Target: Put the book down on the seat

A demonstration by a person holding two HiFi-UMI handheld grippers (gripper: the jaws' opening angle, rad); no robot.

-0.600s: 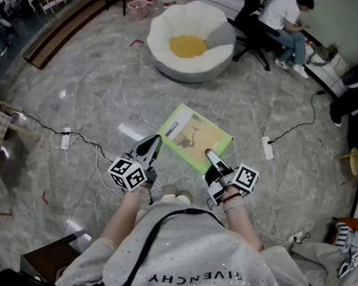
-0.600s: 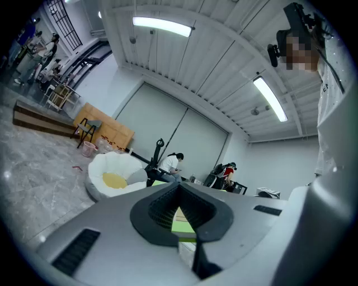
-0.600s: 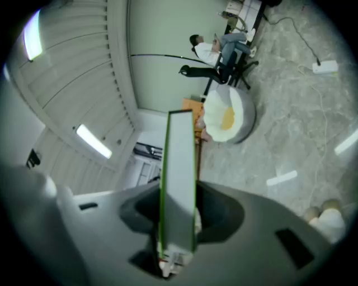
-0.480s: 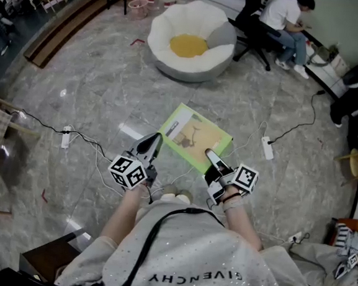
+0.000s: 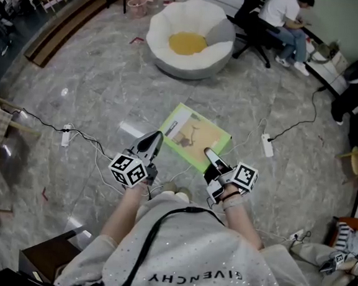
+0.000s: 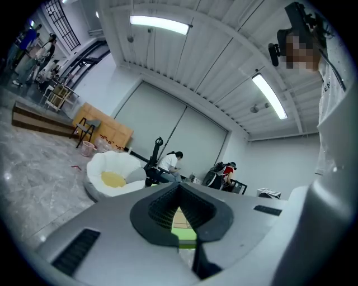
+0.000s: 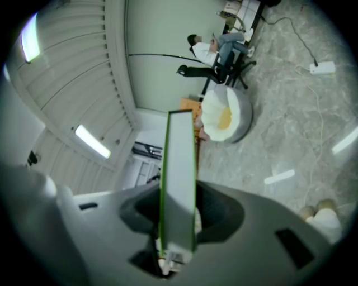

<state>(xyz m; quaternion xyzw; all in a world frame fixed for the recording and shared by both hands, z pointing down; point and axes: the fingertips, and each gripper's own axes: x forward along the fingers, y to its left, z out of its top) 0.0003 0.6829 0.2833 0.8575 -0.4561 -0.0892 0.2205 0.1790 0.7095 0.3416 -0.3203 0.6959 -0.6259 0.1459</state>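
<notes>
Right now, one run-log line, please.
right tongs: shut on book | left tongs: shut, beside book | seat: ahead, book not yet down

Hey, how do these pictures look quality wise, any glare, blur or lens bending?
Head view: sharp, edges bowed by the wide lens, pale glare streaks on the marble floor. Left gripper view: strong fisheye, dark corners, ceiling lights blown out. Right gripper view: rolled sideways, the book soft, too close.

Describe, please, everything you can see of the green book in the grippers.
The book is thin and closed, with a pale green cover, a tan picture and bright green edges. It is held roughly level above the floor. The right gripper clamps its near edge. Its left corner sits at the left gripper, where any grip is unclear.
</notes>
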